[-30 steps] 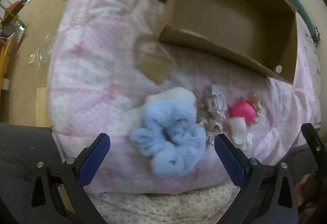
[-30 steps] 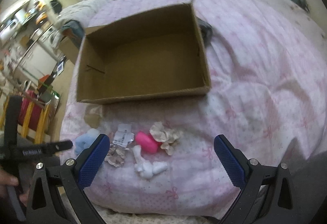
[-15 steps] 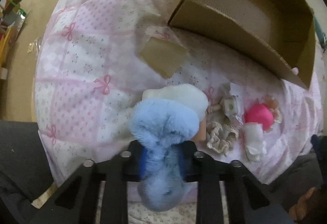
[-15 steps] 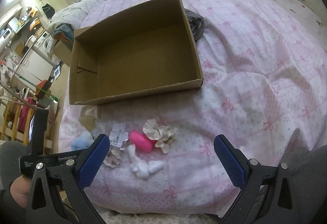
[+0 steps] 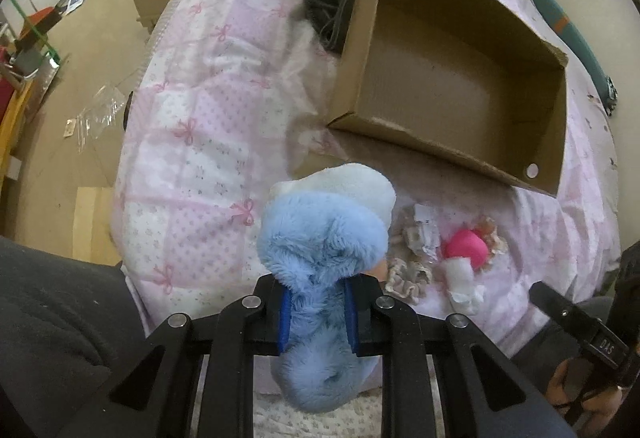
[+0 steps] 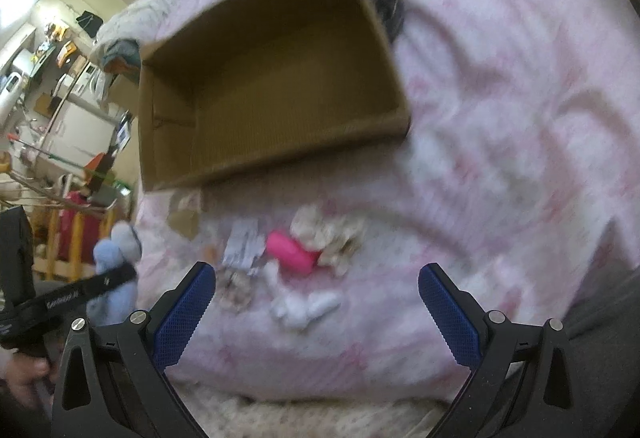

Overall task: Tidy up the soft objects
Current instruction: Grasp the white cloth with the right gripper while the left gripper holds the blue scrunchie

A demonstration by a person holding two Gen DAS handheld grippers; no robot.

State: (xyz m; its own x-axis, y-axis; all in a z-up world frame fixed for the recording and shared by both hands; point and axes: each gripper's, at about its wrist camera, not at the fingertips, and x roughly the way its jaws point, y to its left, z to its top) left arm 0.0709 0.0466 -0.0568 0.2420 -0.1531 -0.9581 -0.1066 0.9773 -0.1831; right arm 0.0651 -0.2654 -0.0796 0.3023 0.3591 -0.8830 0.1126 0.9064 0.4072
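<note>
While clamped: left gripper (image 5: 316,312) on blue scrunchie (image 5: 320,262)

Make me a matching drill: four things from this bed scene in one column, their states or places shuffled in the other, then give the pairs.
Things:
1. blue fluffy scrunchie
2. cardboard box
3. pink scrunchie
4. right gripper

States or places:
A. open, holding nothing
B. lying on the bedspread among the small items
C. clamped in the left gripper
D. nothing visible inside it

Pairs: 1-C, 2-D, 3-B, 4-A
</note>
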